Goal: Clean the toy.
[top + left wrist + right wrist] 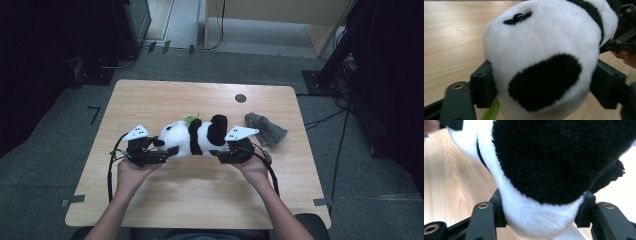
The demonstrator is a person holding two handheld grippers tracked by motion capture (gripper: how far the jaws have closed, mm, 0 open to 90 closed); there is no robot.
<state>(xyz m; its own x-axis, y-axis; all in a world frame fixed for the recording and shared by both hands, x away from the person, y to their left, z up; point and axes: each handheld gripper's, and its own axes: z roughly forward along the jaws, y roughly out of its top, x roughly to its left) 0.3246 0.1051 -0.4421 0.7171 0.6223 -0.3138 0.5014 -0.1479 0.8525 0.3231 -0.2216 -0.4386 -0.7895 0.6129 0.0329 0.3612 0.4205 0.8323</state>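
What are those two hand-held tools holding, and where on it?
Both hold the plush panda: the left tool clamps its head end, the right tool its black-and-white rear end, with the panda lying on the table.

Your light wooden table (150, 95) stands on grey carpet (60, 115); dark equipment flanks it. A pale wooden cabinet (280, 12) sits beyond.

Bare table (200, 200) near the person, grey cloth (265, 129) far right
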